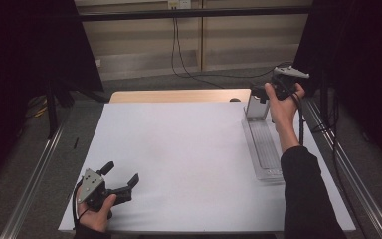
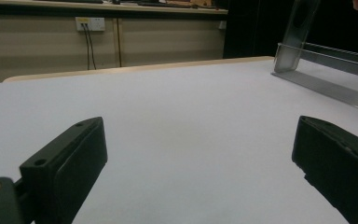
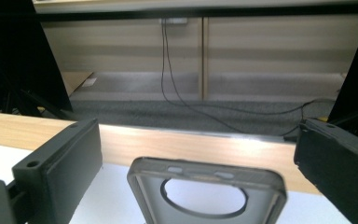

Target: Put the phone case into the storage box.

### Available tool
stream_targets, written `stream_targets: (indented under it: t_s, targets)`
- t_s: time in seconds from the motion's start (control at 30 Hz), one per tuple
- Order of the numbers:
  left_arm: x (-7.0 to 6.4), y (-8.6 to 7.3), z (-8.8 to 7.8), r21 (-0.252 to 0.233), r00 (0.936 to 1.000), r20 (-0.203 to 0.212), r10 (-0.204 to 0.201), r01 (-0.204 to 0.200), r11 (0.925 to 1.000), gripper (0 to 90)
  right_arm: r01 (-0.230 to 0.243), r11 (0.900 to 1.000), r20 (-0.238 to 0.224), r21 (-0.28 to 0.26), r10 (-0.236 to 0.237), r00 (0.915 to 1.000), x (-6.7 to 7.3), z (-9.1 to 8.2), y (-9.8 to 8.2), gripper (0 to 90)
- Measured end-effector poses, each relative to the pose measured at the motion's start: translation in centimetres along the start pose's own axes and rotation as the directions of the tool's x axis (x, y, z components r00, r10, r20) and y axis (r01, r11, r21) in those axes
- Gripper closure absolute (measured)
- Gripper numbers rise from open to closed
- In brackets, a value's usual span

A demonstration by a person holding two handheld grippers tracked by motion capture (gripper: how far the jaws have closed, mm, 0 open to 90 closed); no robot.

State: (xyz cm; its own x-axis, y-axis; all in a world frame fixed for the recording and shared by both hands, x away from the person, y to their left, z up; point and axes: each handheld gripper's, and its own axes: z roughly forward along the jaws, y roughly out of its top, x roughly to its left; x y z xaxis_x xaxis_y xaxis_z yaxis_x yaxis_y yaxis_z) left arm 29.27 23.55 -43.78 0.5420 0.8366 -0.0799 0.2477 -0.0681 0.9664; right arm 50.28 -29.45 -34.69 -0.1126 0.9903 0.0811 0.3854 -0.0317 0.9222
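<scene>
While the right tool [image 1: 261, 92] hovers at the far right corner of the table [image 1: 179, 149], its jaws stand wide apart on either side of a clear phone case [image 3: 207, 196], which stands upright at the far end of a long transparent tray [image 1: 264, 149]. In the right gripper view the case's top edge and its round camera cut-out sit between the two black jaws without touching either one, so nothing is gripped yet; the tool seems lined up this way so that a simple closing would catch the case by its side edges. Standing the case on end against the tray's far wall probably serves that purpose, since it lifts the thin edges clear of the table where flat jaws can reach them. The tray itself lies along the right edge of the white sheet, running away from the person, which leaves the middle of the table bare. Meanwhile the left tool [image 1: 122, 180] rests low at the near left corner, held in the left hand [image 1: 97, 211], jaws also spread and holding nothing; in the left gripper view it looks across the sheet toward the tray and the case, well apart from both. My guess is that it is parked there to stay out of the way.
</scene>
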Motion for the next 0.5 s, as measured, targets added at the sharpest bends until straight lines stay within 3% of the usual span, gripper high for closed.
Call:
stream_targets:
  t_s: [0.5]
  targets:
    - [-0.2, 0.0, 0.1, 0.003, 1.0, -0.008, -0.004, 0.004, 1.0, 3.2, 0.025, 0.999, -0.034, -0.045, -0.027, 0.9991, -0.6, -2.2, 0.4, 0.9]
